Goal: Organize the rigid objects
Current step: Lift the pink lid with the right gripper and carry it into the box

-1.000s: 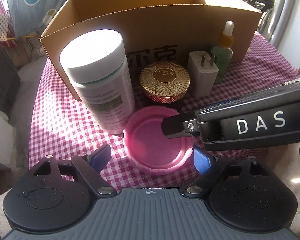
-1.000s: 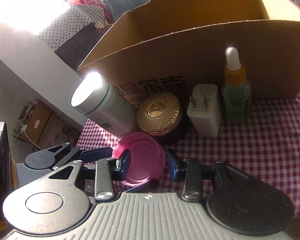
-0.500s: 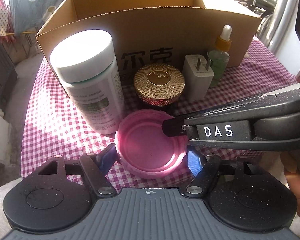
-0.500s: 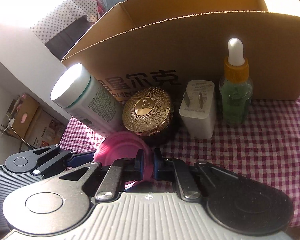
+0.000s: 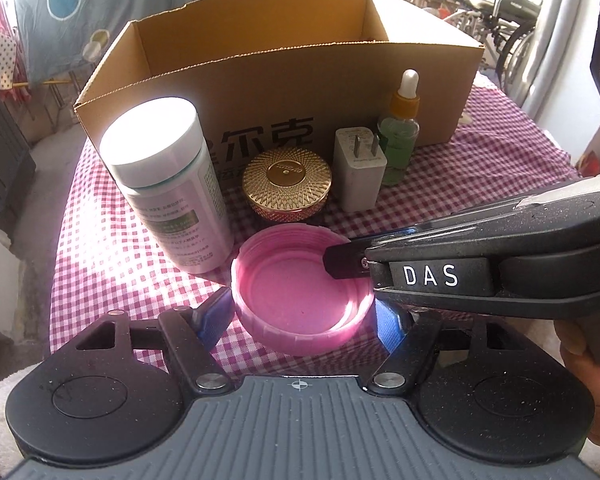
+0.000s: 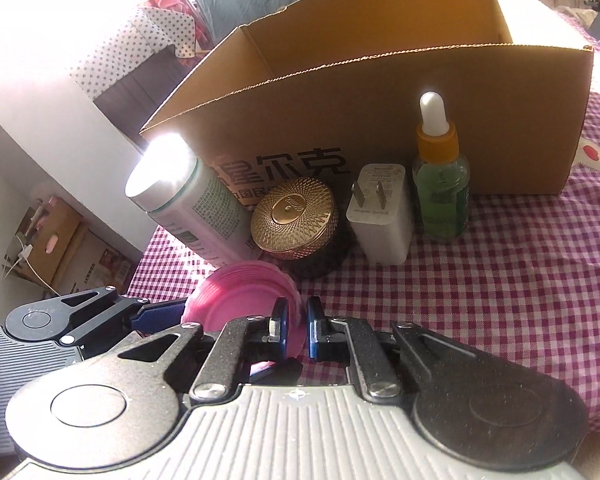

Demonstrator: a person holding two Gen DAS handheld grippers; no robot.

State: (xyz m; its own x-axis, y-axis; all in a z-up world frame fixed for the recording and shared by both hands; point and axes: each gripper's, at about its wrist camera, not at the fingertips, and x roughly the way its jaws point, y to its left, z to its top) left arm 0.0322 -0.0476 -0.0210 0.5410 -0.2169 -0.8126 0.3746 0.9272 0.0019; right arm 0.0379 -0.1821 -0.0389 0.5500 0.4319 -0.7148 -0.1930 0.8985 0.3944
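Observation:
A pink plastic lid [image 5: 296,292] lies open side up on the checked cloth, between the open blue fingers of my left gripper [image 5: 300,316]. My right gripper [image 6: 296,330] is shut on the lid's rim [image 6: 244,296]; in the left wrist view it reaches in from the right [image 5: 340,260]. Behind the lid stand a white-capped bottle [image 5: 172,188], a gold-lidded jar [image 5: 287,184], a white charger plug [image 5: 358,172] and a green dropper bottle [image 5: 400,136]. An open cardboard box [image 5: 284,80] stands behind them.
The table has a pink and white checked cloth [image 6: 500,280]. Its left edge drops to the floor, where small boxes [image 6: 48,248] sit. Bicycles and a wheelchair [image 5: 500,8] stand behind the box at the right.
My right gripper closed from open onto the pink lid's rim. The left gripper stayed open around the lid and both views pulled back slightly.

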